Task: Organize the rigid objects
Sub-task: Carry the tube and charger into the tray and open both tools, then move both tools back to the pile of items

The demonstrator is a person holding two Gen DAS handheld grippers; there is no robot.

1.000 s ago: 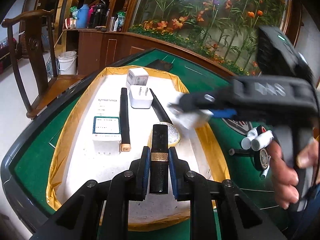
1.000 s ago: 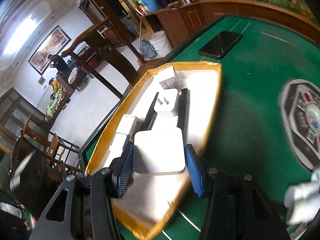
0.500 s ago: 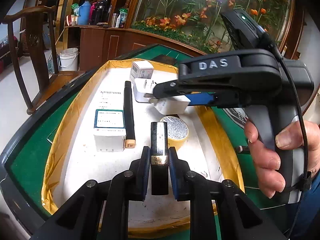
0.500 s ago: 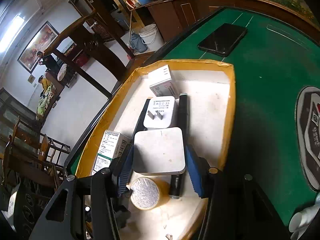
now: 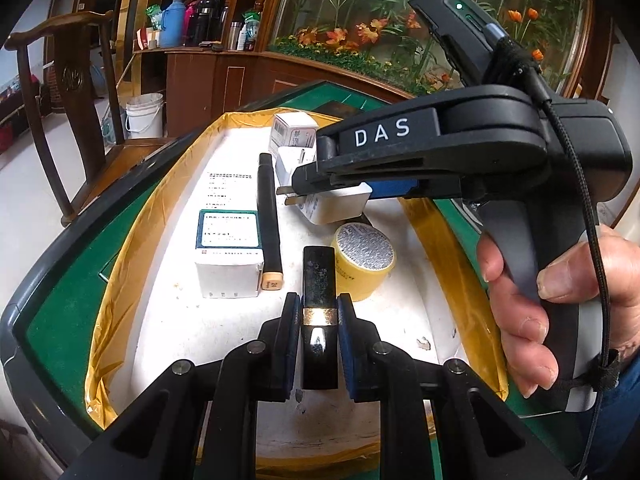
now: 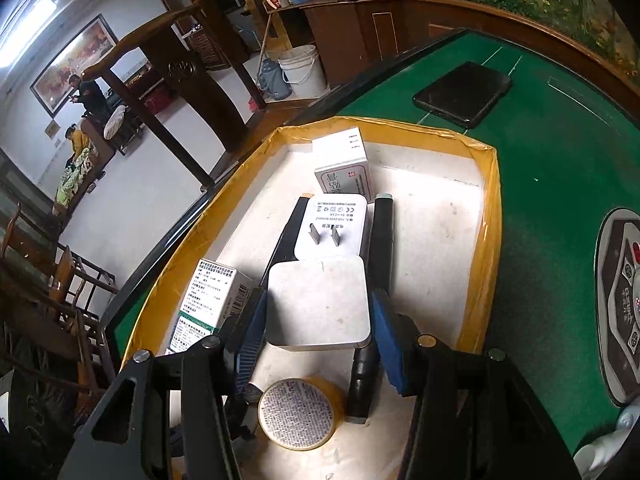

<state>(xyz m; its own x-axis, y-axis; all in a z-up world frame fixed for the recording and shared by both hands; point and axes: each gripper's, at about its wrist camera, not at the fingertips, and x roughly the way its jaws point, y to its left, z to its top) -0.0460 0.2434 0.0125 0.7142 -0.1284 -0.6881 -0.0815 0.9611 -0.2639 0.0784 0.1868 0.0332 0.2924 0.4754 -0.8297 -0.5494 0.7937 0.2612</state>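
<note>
My right jaws (image 6: 318,326) clamp a white plug (image 6: 318,306), my left jaws (image 5: 318,330) a black tube (image 5: 319,320); crowding mid-frame could knock the tape roll (image 5: 365,254).

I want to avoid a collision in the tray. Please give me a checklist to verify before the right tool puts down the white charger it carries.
1. Right tool grips the white charger on both sides: ok.
2. Left tool is shut on the black tube with gold band: ok.
3. Charger is over the tray, not the green table: ok.
4. Spot directly below is free: not ok; the second white charger, a black stick and the yellow tape roll lie close.
5. Clearance between both tools: cannot tell.
</note>
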